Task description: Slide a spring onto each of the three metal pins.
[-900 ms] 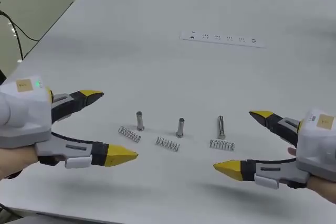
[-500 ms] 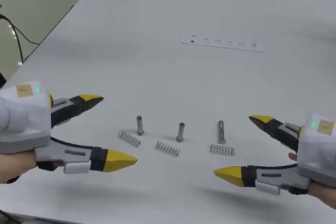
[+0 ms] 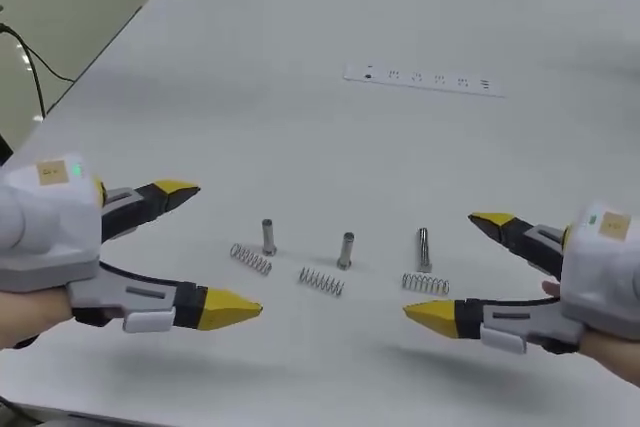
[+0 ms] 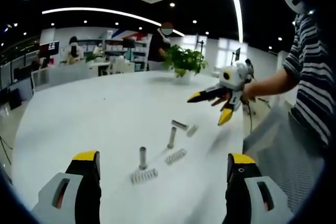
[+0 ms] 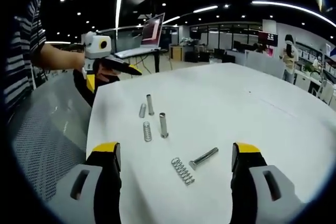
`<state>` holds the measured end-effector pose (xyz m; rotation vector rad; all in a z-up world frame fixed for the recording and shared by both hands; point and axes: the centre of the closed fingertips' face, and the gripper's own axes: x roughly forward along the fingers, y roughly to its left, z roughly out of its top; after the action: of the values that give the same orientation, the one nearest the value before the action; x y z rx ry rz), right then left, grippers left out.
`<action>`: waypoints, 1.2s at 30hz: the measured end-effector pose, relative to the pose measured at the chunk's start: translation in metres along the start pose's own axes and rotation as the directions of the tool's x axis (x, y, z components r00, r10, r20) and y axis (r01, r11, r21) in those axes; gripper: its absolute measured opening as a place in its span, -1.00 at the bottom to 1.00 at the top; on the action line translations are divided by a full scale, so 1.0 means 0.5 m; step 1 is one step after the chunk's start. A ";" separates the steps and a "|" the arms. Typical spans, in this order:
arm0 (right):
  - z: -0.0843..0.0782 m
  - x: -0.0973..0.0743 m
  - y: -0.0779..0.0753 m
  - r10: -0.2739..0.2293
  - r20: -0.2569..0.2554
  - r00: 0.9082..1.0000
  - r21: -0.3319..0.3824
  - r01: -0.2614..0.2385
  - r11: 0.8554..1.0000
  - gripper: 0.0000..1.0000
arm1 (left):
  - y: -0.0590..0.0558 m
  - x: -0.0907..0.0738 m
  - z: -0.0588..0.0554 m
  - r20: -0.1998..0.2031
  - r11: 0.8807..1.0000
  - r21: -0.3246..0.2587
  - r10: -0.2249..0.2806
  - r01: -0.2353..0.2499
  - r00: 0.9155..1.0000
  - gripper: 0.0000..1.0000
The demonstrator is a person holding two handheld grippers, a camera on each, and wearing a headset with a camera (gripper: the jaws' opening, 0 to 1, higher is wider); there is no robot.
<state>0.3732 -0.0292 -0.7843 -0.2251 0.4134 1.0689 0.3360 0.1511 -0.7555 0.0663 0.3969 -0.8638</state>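
The left gripper [image 3: 215, 247] and right gripper [image 3: 448, 265] hover over the worktop's [image 3: 300, 67] near edge, jaws wide apart, empty, tips angled inward either side of the pins [image 3: 346, 249].

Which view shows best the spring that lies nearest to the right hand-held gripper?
The right gripper view: the spring lies close ahead between the jaws, its coils distinct. The head view shows it small but whole. The left gripper view shows it far away and blurred.
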 end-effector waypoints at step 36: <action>-0.046 0.086 -0.100 -0.061 -0.250 0.966 0.371 0.154 0.916 -0.30 | 0.009 -0.007 -0.009 -0.001 1.000 -0.016 0.015 -0.015 1.000 0.97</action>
<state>0.4301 -0.0270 -0.8247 -0.0179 0.8077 0.8322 0.3358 0.1573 -0.7592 0.0551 0.4039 -0.8457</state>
